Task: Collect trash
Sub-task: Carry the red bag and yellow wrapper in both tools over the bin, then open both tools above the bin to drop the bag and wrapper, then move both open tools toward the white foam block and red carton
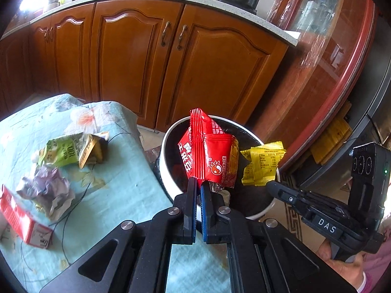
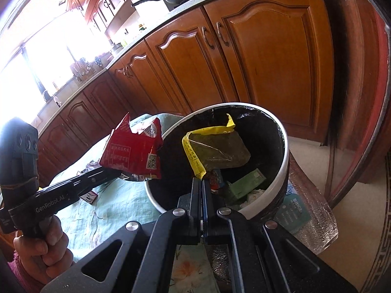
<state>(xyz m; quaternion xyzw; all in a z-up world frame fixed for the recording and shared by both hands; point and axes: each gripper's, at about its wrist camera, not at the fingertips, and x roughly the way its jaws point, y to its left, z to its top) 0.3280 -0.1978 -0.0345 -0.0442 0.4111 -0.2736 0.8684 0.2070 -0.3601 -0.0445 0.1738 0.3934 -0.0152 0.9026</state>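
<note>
Now, over the bin: we hold a piece of trash in each gripper, both carried to the white bin (image 2: 284,161) that stands beside the cloth-covered table (image 1: 117,190).
Left gripper (image 1: 198,185): its jaws are pinched tight on the lower edge of the red snack wrapper (image 1: 207,151), which stands up over the bin's near rim.
Right gripper (image 2: 202,183): clamped on the corner of the yellow wrapper (image 2: 195,156), which hangs inside the bin's mouth, above the green carton (image 2: 246,183) and crumpled paper already lying at the bottom.
Step in hand: we judge this the drop-off, both wrappers brought over the bin and neither yet let go.
Next move: we would open the right jaws first, since the yellow wrapper is squarely over the opening; the red one sits nearer the rim and wants carrying a little farther in before release, or it may slide off outside.
Left on the table: the green packet (image 1: 66,153), the crumpled paper wad (image 1: 46,193) and the red box (image 1: 22,219) wait on the cloth, well apart from the bin.
</note>
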